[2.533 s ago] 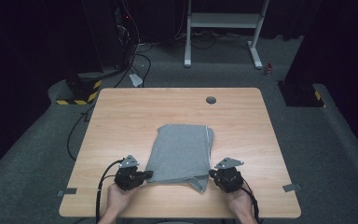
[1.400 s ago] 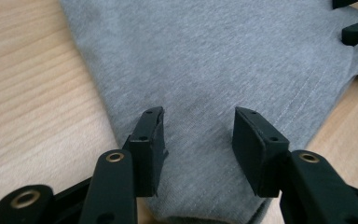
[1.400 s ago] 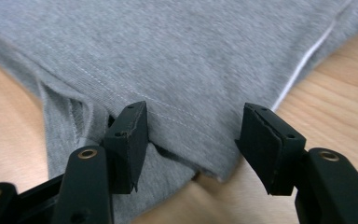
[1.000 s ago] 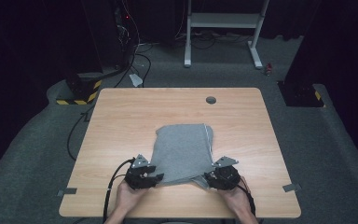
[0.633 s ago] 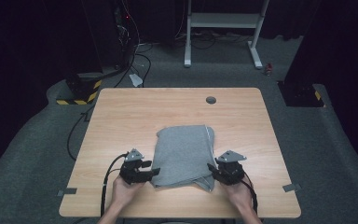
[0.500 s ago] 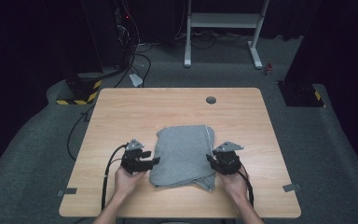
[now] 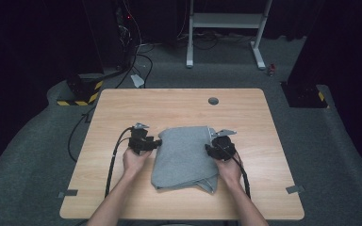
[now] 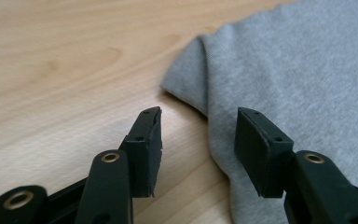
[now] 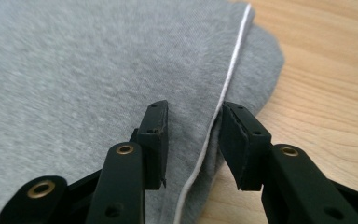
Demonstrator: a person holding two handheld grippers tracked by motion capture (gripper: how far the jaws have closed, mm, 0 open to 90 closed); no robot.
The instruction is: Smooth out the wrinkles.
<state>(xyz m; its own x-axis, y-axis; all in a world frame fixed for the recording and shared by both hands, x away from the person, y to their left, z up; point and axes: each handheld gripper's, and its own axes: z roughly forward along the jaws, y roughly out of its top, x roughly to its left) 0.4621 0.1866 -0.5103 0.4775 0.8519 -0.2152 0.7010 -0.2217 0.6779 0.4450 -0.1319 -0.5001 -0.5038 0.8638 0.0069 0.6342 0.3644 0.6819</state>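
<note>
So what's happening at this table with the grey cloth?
A person holds a two-jaw gripper in each hand and works on a folded grey cloth lying on the wooden table. The left gripper sits at the cloth's left edge and the right gripper at its right edge, over a white seam. Both pairs of jaws straddle the fabric edge without clamping it.
</note>
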